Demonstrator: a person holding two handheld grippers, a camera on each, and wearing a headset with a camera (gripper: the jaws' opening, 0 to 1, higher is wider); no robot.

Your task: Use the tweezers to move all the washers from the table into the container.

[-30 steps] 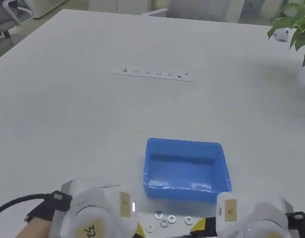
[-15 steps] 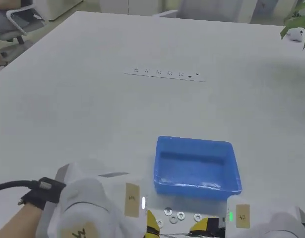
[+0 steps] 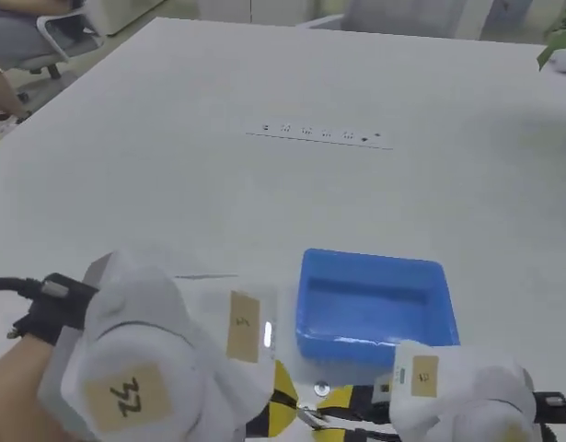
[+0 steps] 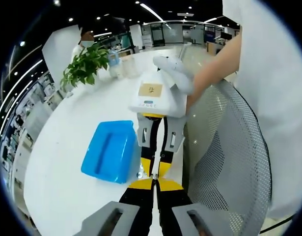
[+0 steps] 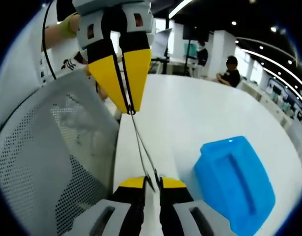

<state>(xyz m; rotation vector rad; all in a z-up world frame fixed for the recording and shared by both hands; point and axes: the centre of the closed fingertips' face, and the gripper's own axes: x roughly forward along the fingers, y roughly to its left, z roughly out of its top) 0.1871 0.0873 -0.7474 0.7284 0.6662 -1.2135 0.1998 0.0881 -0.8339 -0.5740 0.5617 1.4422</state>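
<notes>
A blue container (image 3: 375, 304) stands on the white table (image 3: 172, 184) just beyond both grippers. In the head view my left gripper (image 3: 284, 412) and right gripper (image 3: 345, 402) meet tip to tip at the near edge, with thin metal tweezers (image 3: 312, 421) between them. One washer (image 3: 321, 390) lies in front of the container. In the right gripper view the tweezers (image 5: 141, 147) run from my right gripper (image 5: 151, 184) to the left gripper's yellow jaws. My left gripper (image 4: 153, 184) is shut, facing the container (image 4: 111, 150).
A row of small sockets (image 3: 319, 134) sits flush in the table farther back. A grey mesh chair (image 4: 229, 162) is close behind the table's near edge. A potted plant (image 4: 84, 66) stands at the table's far corner. An office chair (image 3: 62, 37) is at the far left.
The head camera has shifted. Both grippers have risen into view and closed in on each other, tips now meeting over the tweezers. They now cover most of the washers.
</notes>
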